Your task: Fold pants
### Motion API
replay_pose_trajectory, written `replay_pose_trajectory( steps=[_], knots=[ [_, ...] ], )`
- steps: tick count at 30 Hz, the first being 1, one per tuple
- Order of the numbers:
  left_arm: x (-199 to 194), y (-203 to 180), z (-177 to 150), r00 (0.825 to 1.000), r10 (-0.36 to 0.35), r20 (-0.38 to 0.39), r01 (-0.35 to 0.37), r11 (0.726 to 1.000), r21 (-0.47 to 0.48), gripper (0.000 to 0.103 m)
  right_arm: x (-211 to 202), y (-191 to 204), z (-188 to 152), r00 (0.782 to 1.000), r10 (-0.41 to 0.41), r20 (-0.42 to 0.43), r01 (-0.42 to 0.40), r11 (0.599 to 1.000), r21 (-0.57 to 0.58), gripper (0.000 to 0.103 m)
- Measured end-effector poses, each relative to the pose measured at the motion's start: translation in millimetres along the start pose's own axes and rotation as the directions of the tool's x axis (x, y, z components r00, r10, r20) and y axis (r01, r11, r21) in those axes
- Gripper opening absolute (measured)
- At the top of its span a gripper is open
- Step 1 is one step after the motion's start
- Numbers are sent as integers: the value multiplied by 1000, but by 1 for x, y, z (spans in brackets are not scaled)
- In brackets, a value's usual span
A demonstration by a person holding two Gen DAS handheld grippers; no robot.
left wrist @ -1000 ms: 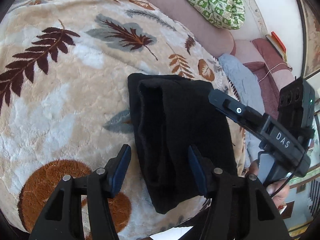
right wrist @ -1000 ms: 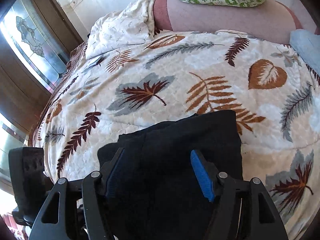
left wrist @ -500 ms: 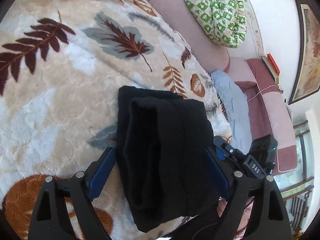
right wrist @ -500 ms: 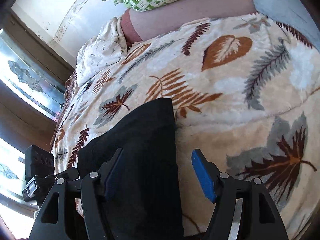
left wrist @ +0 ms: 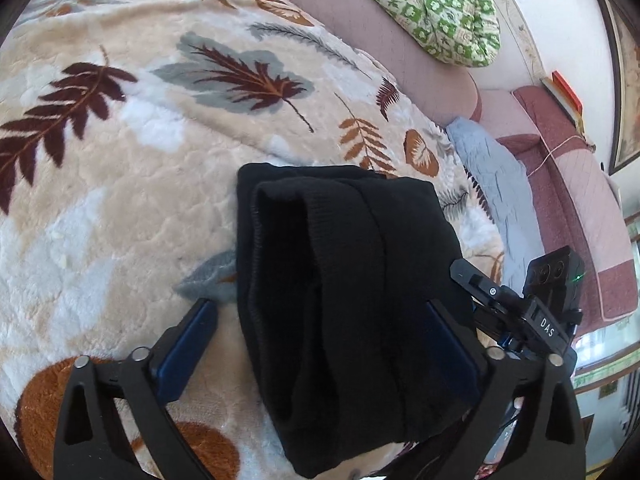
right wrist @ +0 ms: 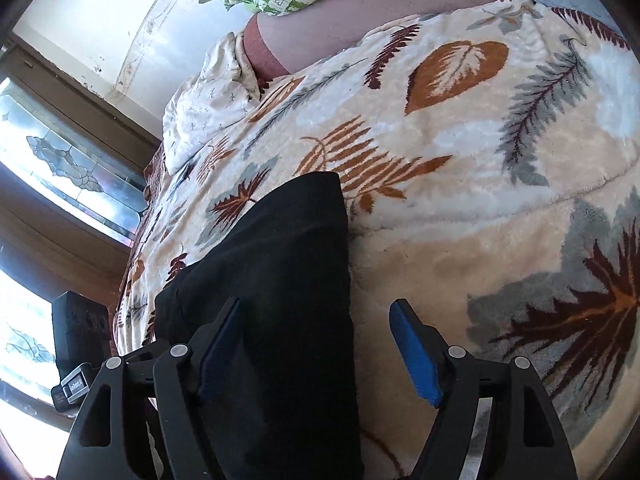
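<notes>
The black pants (left wrist: 344, 280) lie folded into a thick bundle on the leaf-patterned cream blanket (left wrist: 100, 200). My left gripper (left wrist: 320, 344) straddles the near end of the bundle. Its jaws are opening wide, and its left pad (left wrist: 188, 344) stands clear of the cloth. In the right wrist view the pants (right wrist: 272, 280) fill the left half of my right gripper (right wrist: 318, 346). Those jaws are opening too, and the blue right pad (right wrist: 416, 356) hangs over bare blanket (right wrist: 480, 160). The right gripper's housing (left wrist: 536, 320) shows at the bundle's right side.
A pink sofa back (left wrist: 360, 20) with a green checked bundle (left wrist: 432, 8) runs along the far edge. A grey-blue cloth (left wrist: 492, 184) lies to the right. A white patterned cloth (right wrist: 208, 100) and a stained-glass window (right wrist: 60, 168) are on the left.
The left jaws have spread from a narrow gap to a wide straddle of the bundle. The right gripper rolled and slid from over the pants' middle to their right edge.
</notes>
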State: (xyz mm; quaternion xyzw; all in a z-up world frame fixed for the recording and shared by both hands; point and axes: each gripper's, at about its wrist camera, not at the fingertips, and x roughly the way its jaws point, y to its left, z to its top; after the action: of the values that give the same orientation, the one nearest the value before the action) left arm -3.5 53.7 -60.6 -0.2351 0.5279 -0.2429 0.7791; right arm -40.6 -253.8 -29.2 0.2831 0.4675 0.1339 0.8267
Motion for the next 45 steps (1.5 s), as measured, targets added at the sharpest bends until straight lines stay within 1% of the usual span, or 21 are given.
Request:
replay_pose_trajectory(
  steps=[3,6,7,8,9,10,11,13,16,19,22,24,28,31,34,38,40,41,42,43,45],
  knots=[
    [9,-6,1,1000,28,11,-28,999,39,103,4,-3,-1,999,34,-7,-33,999,13,80],
    [14,-14,1,1000,30,9,-31,996,88,103,17,-4,-1,994,98,-49,-97,995,29,80],
    [14,-15,1,1000,27,10,-28,995,96,99,22,-5,-1,991,119,-62,-117,992,37,81],
    [13,-16,0,999,37,17,-39,994,100,79,25,-7,-2,989,136,-62,-133,990,45,81],
    [12,-17,0,999,48,17,-49,993,104,71,25,-7,-2,988,143,-60,-140,989,46,79],
    [10,-15,1,1000,28,8,-29,995,98,60,24,-6,-2,986,153,-67,-150,988,43,63],
    [9,-13,3,1000,-3,-6,4,997,81,48,23,-3,-3,983,167,-79,-164,985,44,55],
    [6,-11,5,1000,-27,-14,27,998,52,45,16,8,-4,986,153,-73,-153,988,1,40],
    [1,-17,6,999,-33,-6,33,998,61,43,4,33,-3,994,100,-50,-104,991,-89,34],
    [-7,-22,14,998,-56,9,55,997,58,43,-7,57,3,997,75,-17,-77,984,-161,32],
    [-13,-25,35,996,-85,29,83,995,45,43,-14,72,17,997,72,14,-68,978,-195,32],
    [-14,-31,53,996,-82,36,80,995,57,43,-13,74,31,997,74,31,-67,980,-189,32],
    [-6,-46,97,997,-32,68,24,993,112,43,-2,69,59,995,74,74,-63,989,-132,32],
    [10,-45,125,998,-2,60,-5,994,107,43,14,64,82,994,56,95,-46,994,-102,32],
    [29,-40,146,998,29,51,-33,995,89,43,34,63,103,996,24,91,-16,996,-92,32],
    [48,-22,159,998,66,21,-67,996,60,43,65,55,121,998,-22,55,27,995,-92,33],
    [52,-8,163,997,73,3,-73,997,25,43,78,43,124,997,-75,27,77,994,-77,41],
    [49,-1,165,998,65,2,-65,998,5,44,83,36,124,993,-115,23,117,991,-63,42],
    [45,7,166,999,37,-1,-37,999,-14,46,84,30,123,990,-141,26,142,988,-52,47],
    [41,13,167,1000,17,-4,-17,999,-29,48,83,23,121,988,-152,36,154,987,-45,57],
    [27,19,169,999,37,18,-37,999,-34,48,74,15,118,982,-180,65,183,982,-41,67]
  ],
)
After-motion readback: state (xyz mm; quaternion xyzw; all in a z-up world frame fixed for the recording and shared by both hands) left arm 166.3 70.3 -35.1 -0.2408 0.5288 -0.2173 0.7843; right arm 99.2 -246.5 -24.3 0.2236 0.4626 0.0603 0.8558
